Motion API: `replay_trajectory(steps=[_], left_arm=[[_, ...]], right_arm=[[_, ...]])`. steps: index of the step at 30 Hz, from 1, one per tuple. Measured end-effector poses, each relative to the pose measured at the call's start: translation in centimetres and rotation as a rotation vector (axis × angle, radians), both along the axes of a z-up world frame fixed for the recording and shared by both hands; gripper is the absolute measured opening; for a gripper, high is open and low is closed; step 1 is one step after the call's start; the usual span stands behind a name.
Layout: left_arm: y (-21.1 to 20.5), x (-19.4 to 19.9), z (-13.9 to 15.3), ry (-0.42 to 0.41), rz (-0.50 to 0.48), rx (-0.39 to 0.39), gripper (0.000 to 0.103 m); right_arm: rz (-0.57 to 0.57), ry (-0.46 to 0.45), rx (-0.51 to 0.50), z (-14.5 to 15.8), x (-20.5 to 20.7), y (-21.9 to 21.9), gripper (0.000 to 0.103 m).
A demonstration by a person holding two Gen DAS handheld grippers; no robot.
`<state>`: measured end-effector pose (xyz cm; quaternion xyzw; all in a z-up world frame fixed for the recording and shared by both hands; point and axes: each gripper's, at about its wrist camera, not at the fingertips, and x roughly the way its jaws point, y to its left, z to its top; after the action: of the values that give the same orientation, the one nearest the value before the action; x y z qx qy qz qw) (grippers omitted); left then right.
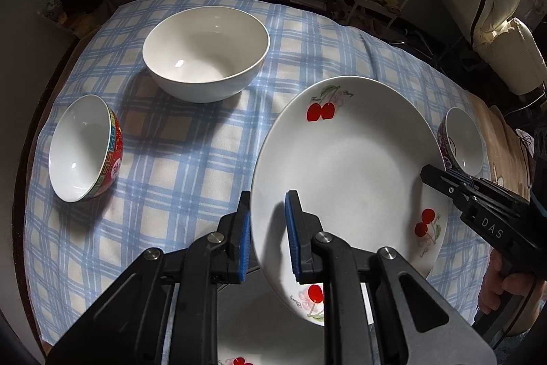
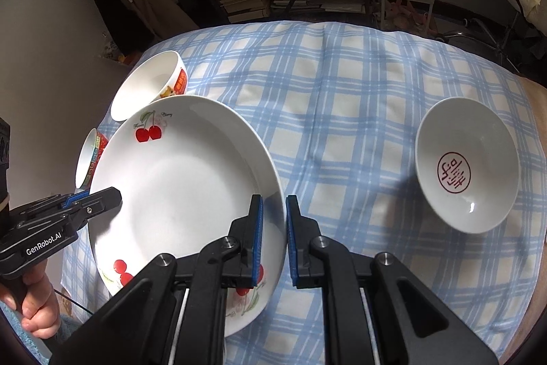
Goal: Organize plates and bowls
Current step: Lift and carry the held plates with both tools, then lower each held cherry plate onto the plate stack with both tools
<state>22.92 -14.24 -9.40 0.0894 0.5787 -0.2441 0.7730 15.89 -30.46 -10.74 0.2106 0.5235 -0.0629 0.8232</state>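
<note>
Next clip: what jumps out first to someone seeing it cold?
The cherry plate dominates the middle of the checked tablecloth, with the left gripper and right gripper each straddling its rim from opposite sides. A big white bowl stands beyond it.

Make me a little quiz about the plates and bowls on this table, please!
1. True or false: the rim of the cherry plate sits between the fingers of both the left gripper and the right gripper.
2. What is printed inside the stamped bowl in the right wrist view? A) a round red stamp B) a blue fish C) a green leaf
3. How many bowls show in the left wrist view?

Key: 1 true. 2 A. 3 three: the big white bowl, the red bowl and the part-hidden bowl past the plate.
</note>
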Motion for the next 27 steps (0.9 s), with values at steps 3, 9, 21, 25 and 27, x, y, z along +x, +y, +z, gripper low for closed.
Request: replay_trajectory(steps=[3, 9, 21, 25, 27], left_arm=[[1.0, -0.9, 0.9, -0.008, -0.001, -0.005, 0.017], [2.8, -2.9, 2.1, -0.017, -0.001, 0.001, 0.017], [6.8, -7.2, 1.5, -0.008, 0.043, 0.037, 0.021], [8.3, -8.2, 1.2, -0.001, 0.048, 0.041, 0.021], [8.8, -8.6, 1.1, 0.003, 0.051, 0.047, 0.021]], right_arm=[[0.004, -0.014, -0.004, 0.8, -0.8, 0.8, 0.014], [0.005, -0.037, -0.009, 2.4, -2.4, 2.5, 0.014], [0.075, -0.021, -0.053, 3.0, -5.5, 6.9, 0.014], [0.089, -0.017, -0.042, 2.7, -6.6, 8.2, 0.014], [0.091, -0.013, -0.033, 2.5, -7.0, 8.7, 0.014]])
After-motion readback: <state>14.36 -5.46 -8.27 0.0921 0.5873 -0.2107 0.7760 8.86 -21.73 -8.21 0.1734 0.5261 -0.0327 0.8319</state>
